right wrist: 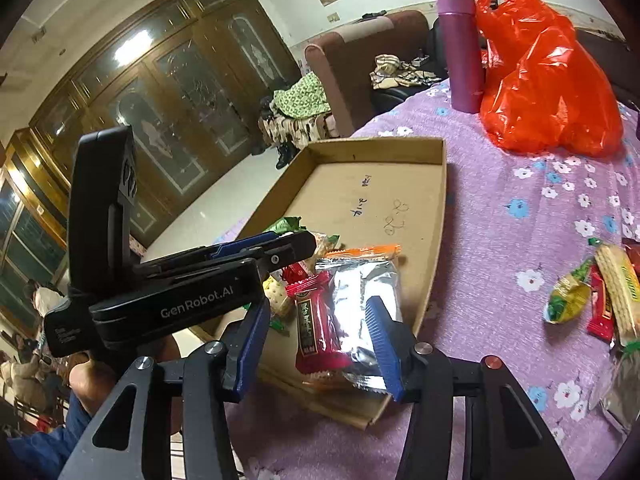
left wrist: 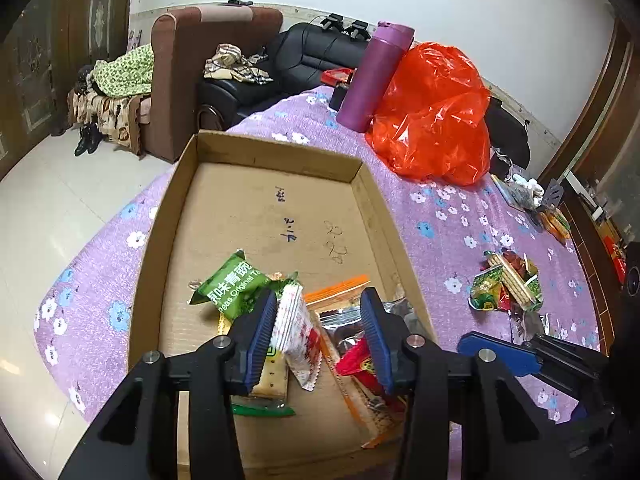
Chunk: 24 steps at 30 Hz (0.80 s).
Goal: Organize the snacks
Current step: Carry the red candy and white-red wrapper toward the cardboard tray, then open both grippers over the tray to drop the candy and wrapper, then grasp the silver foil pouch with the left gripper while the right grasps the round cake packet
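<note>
A shallow cardboard box (left wrist: 224, 196) lies on the purple floral tablecloth and holds several snack packets at its near end. My left gripper (left wrist: 320, 312) is open above them; a white and red packet (left wrist: 298, 336) hangs against its left finger. A green pea packet (left wrist: 232, 284) lies beyond. My right gripper (right wrist: 320, 316) is open over the box's near corner, above a red packet (right wrist: 316, 328) and a silver packet (right wrist: 360, 300). The box also shows in the right wrist view (right wrist: 438, 216). A small pile of loose snacks (left wrist: 508, 280) lies on the cloth right of the box, seen too in the right wrist view (right wrist: 600, 296).
A purple flask (left wrist: 376, 76) and an orange plastic bag (left wrist: 436, 112) stand behind the box. More items (left wrist: 524, 192) sit at the table's far right edge. A sofa and armchair stand beyond the table. The left gripper's body (right wrist: 180, 296) crosses the right wrist view.
</note>
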Each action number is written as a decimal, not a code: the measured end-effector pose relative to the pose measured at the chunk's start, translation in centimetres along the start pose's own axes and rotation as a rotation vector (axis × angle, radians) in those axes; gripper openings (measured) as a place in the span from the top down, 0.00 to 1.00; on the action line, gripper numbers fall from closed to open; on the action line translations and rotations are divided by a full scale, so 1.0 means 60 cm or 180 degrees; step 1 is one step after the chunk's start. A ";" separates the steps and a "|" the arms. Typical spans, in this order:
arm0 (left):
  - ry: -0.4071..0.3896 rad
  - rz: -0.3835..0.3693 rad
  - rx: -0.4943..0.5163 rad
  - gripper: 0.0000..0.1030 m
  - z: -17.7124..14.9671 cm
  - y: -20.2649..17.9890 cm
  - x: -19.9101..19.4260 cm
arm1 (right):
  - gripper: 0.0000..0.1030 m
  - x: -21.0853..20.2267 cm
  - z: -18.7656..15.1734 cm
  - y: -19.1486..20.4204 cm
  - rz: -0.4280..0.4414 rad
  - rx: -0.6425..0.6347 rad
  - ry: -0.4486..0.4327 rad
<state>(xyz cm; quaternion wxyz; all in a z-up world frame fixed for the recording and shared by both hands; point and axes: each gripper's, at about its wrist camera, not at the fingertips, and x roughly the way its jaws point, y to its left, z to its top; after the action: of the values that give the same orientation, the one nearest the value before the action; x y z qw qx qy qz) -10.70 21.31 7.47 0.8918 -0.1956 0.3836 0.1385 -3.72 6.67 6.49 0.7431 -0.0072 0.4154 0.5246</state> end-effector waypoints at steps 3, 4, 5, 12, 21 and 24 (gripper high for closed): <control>-0.0035 -0.0030 0.0007 0.55 0.002 -0.013 -0.009 | 0.47 -0.028 -0.003 -0.008 0.0005 0.0039 -0.0080; -0.0050 -0.0037 0.0030 0.55 0.002 -0.020 -0.012 | 0.47 -0.042 -0.005 -0.014 0.0016 0.0062 -0.0122; -0.0061 -0.0043 0.0059 0.55 0.003 -0.027 -0.015 | 0.47 -0.050 -0.005 -0.020 0.0011 0.0080 -0.0151; -0.0062 -0.0193 0.0287 0.55 0.001 -0.101 -0.022 | 0.46 -0.149 -0.035 -0.090 -0.0058 0.0328 -0.0373; 0.0142 -0.0647 0.0726 0.51 -0.027 -0.249 0.002 | 0.46 -0.289 -0.109 -0.294 -0.0787 0.1075 -0.0705; 0.0402 -0.0818 0.0841 0.50 -0.049 -0.305 0.037 | 0.46 -0.296 -0.128 -0.351 -0.1046 0.1270 -0.0635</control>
<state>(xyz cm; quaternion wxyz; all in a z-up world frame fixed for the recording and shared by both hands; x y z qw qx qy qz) -3.81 3.96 8.44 0.8942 -0.1326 0.4256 -0.0406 6.30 -19.94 3.59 0.8422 0.1238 0.4284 0.3029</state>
